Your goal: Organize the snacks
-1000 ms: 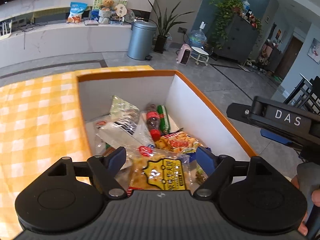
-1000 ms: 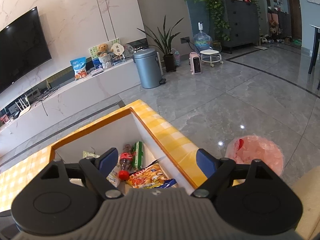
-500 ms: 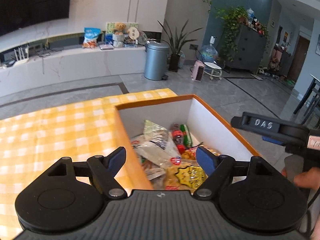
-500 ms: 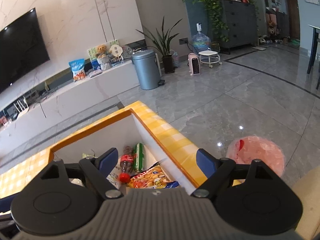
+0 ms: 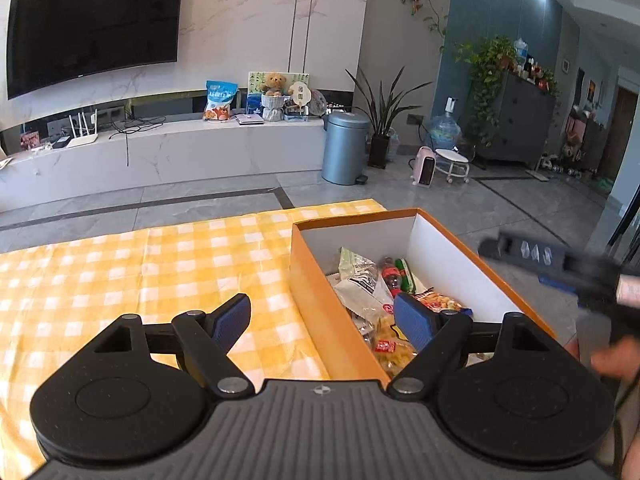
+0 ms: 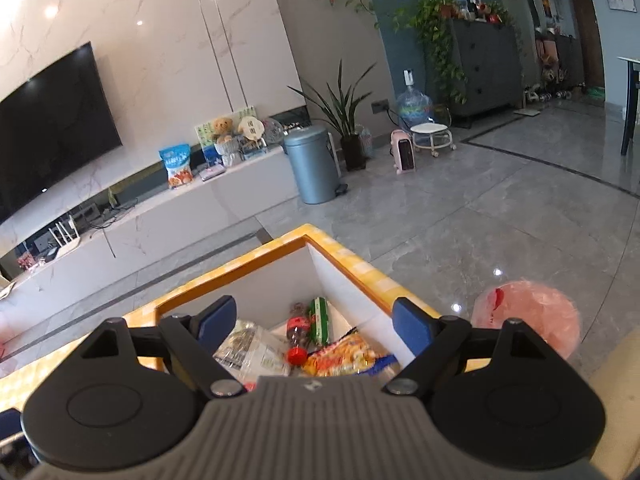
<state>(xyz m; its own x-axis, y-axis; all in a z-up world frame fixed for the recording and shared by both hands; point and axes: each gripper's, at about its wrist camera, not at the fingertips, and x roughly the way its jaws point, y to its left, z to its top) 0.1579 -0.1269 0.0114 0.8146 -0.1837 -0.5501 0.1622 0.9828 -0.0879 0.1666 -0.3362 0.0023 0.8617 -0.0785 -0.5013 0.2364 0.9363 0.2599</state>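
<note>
In the left wrist view the right gripper (image 5: 532,254) is smeared by motion blur, its white lettering unreadable, and the hand (image 5: 614,360) holding it is blurred and cut by the right edge. The box (image 5: 320,312) loses its near end behind the left gripper (image 5: 322,320). The snack packets (image 5: 384,332) overlap, their print too small to read. In the right wrist view the pink bag (image 6: 532,312) is partly hidden behind a finger.
</note>
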